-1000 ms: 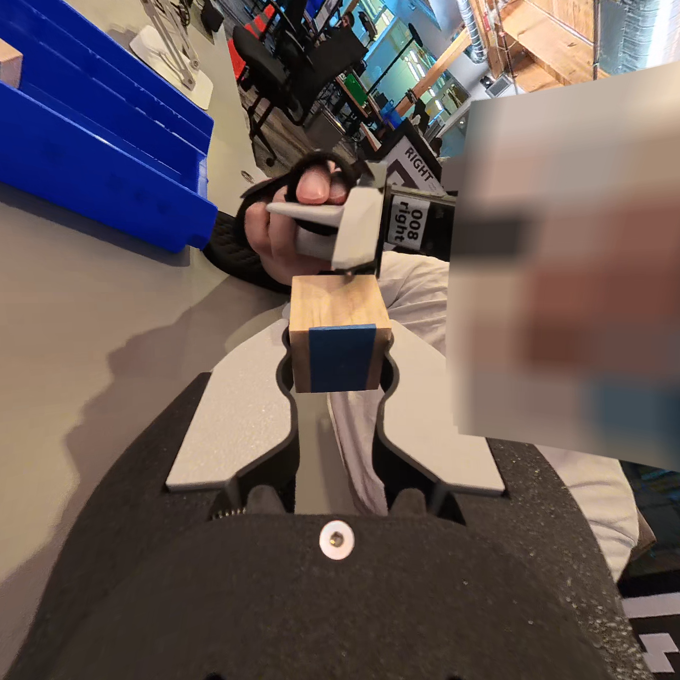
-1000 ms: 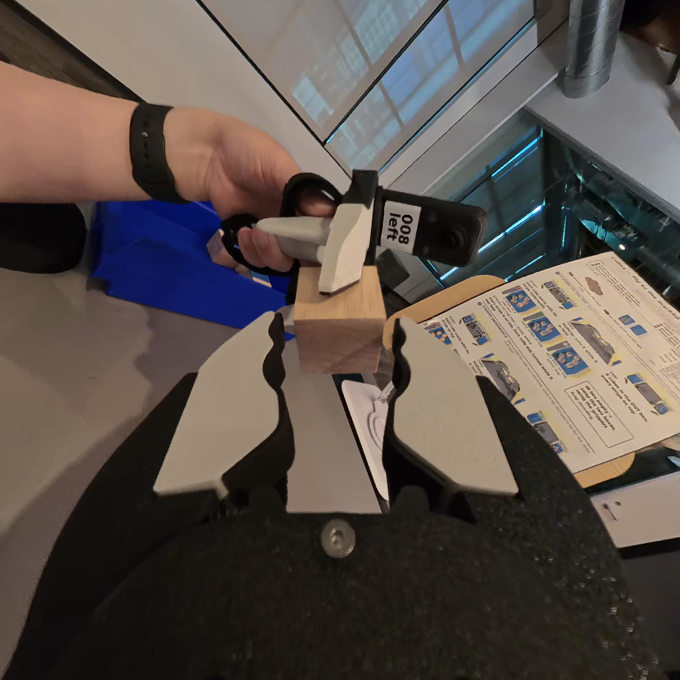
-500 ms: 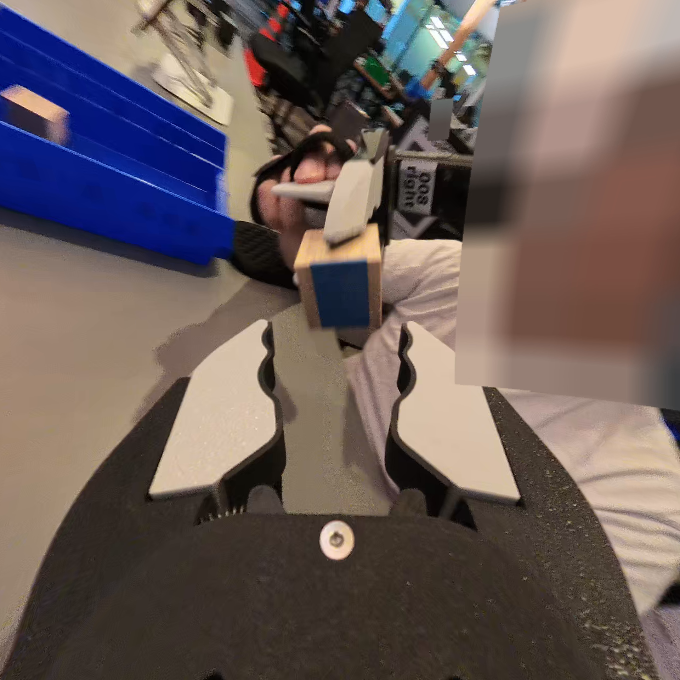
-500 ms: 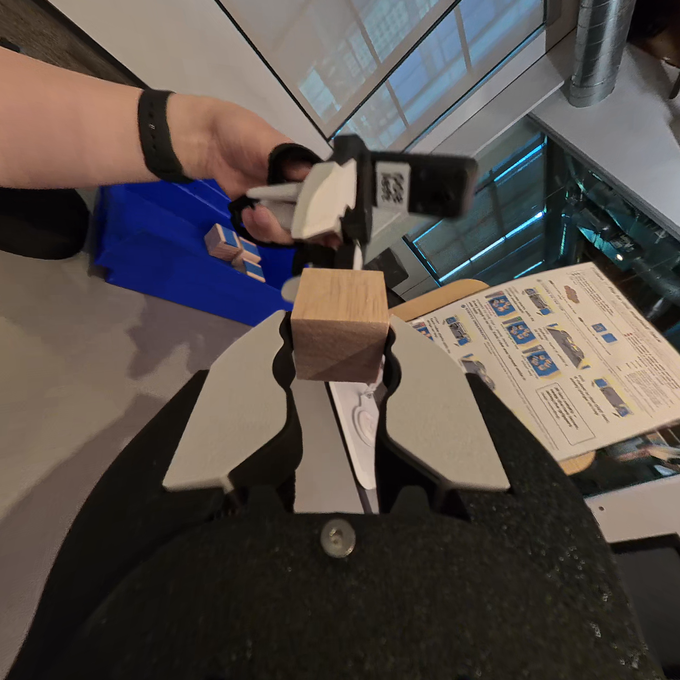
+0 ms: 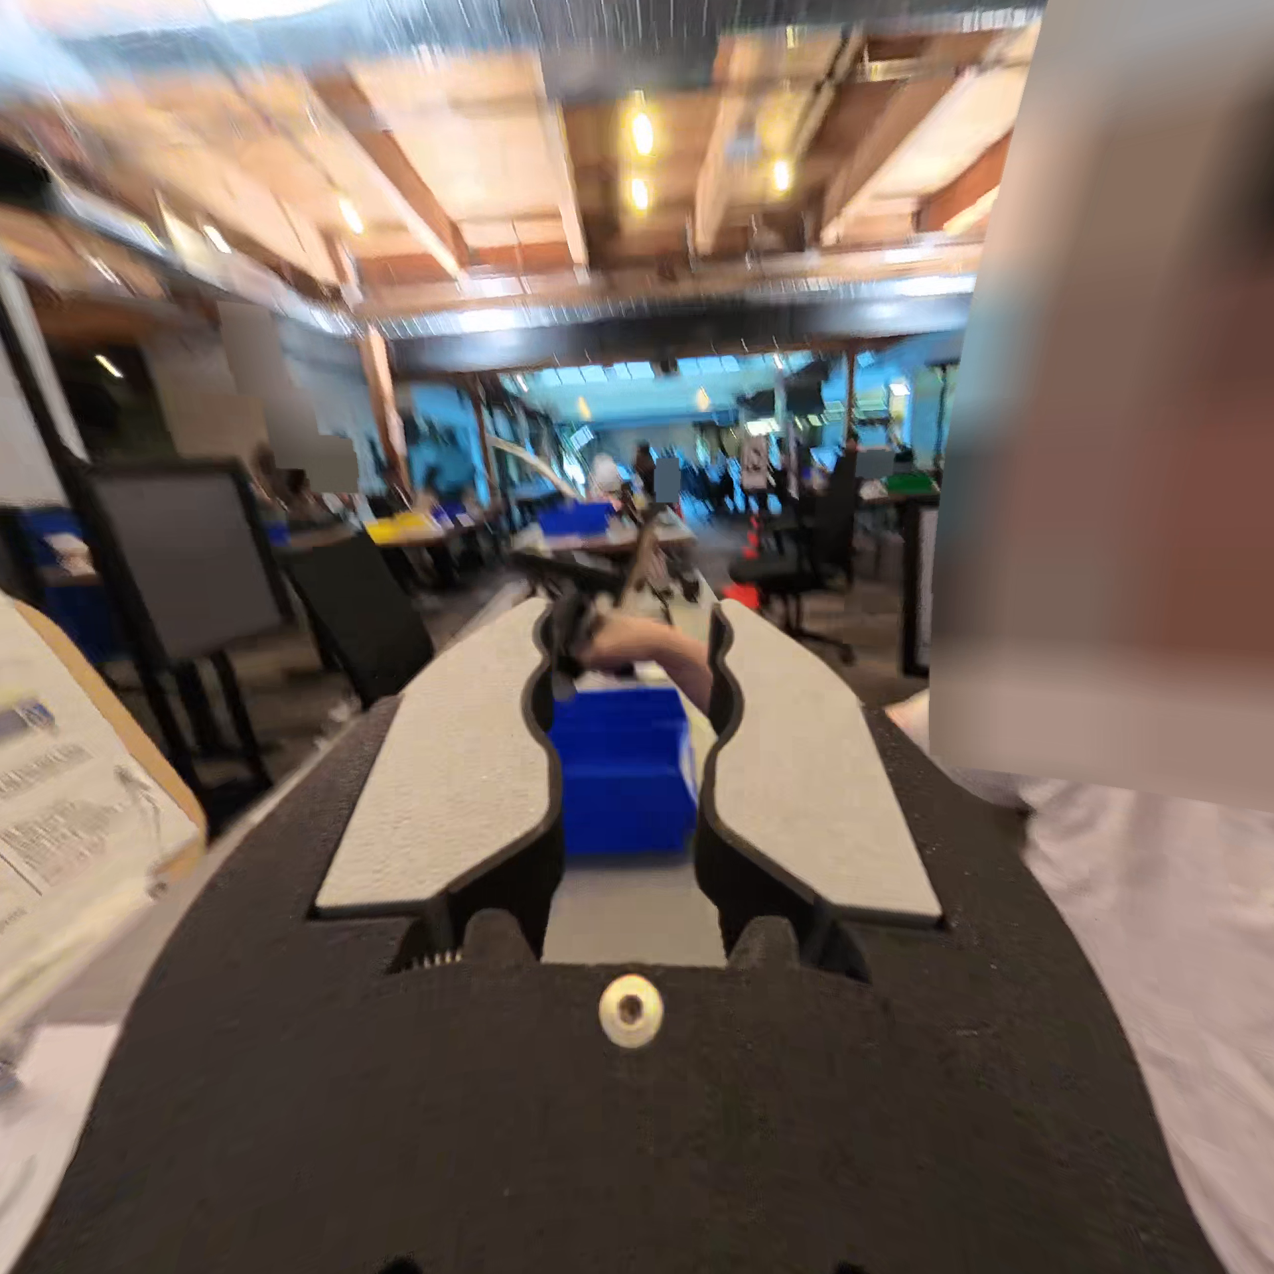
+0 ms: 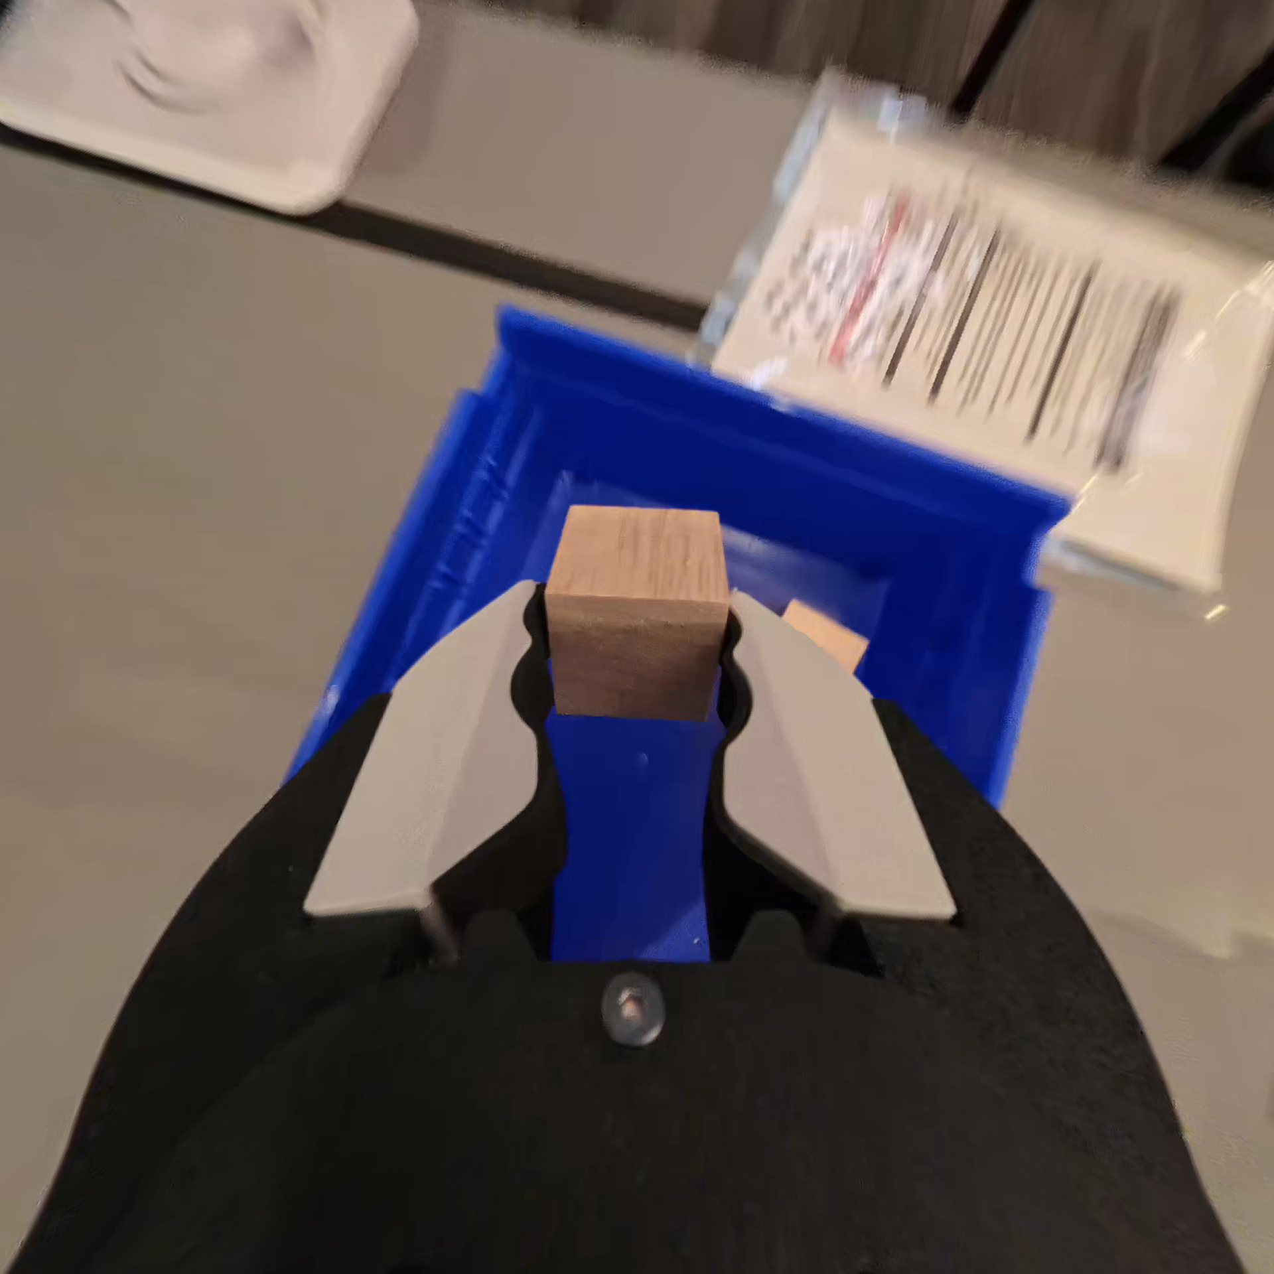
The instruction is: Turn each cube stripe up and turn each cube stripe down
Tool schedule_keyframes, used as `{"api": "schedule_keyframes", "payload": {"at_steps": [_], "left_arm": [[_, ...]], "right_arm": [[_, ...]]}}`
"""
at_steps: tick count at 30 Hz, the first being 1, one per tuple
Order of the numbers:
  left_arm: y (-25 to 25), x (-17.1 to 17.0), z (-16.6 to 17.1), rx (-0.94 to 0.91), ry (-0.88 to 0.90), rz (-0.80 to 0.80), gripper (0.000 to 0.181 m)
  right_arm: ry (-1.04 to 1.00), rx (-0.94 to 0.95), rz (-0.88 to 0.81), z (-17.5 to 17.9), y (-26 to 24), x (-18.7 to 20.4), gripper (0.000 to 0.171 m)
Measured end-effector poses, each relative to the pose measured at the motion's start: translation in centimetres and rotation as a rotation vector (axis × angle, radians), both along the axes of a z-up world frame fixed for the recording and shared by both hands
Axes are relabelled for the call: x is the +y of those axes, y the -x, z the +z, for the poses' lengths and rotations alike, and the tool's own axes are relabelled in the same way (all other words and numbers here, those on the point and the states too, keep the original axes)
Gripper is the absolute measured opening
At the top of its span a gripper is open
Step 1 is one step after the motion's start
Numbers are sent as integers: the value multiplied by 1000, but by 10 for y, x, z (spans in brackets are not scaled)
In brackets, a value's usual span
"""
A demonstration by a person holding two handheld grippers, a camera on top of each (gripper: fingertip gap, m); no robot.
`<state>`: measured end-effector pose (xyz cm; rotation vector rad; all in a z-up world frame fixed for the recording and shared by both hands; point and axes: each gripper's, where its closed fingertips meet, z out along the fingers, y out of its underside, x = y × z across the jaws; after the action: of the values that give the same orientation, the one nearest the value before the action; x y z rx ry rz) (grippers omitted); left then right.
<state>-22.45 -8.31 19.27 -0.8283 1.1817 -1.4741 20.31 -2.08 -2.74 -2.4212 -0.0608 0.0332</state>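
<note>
My right gripper (image 6: pixel 634 600) is shut on a wooden cube (image 6: pixel 638 620) and holds it over the open blue bin (image 6: pixel 758 420), pointing down into it. Only plain wood faces of this cube show; its stripe is hidden. A second cube (image 6: pixel 824 638) lies in the bin, just right of my right fingertip. My left gripper (image 5: pixel 627 620) is open and empty. It points level across the room, with the blue bin (image 5: pixel 620 779) and a hand (image 5: pixel 655 651) seen between its fingers. The left view is blurred.
A printed sheet in a clear sleeve (image 6: pixel 999 358) lies behind the bin on the grey table (image 6: pixel 172 482). A white tray-like object (image 6: pixel 207 89) sits at the far left. In the left wrist view an instruction sheet (image 5: pixel 69 793) lies at the left and a sleeve (image 5: pixel 1137 965) at the right.
The cube passed from my left gripper to my right, which shut on it and swung down over the blue bin. My left gripper opened and swung away, now level.
</note>
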Motion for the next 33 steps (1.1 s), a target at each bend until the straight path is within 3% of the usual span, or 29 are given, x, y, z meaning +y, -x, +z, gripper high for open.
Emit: {"api": "schedule_keyframes", "payload": {"at_steps": [1, 5, 15, 28, 31, 33], "left_arm": [[1, 4, 1, -37, -10, 38, 35], [-5, 11, -11, 56, -12, 95, 27], [-24, 17, -40, 275, -72, 198, 30], [-32, 9, -53, 362, -102, 190, 30], [-28, 8, -51, 372, -117, 203, 30], [-20, 11, -46, 368, -142, 241, 29]], "right_arm": [[69, 31, -17, -21, -5, 2, 46], [253, 69, -56, -74, -9, 8, 46], [427, 45, -170, -109, -19, 10, 46], [408, 48, -199, -113, -28, 15, 50], [370, 35, -171, -92, -23, 13, 55], [290, 2, -147, -60, -16, 11, 59]]}}
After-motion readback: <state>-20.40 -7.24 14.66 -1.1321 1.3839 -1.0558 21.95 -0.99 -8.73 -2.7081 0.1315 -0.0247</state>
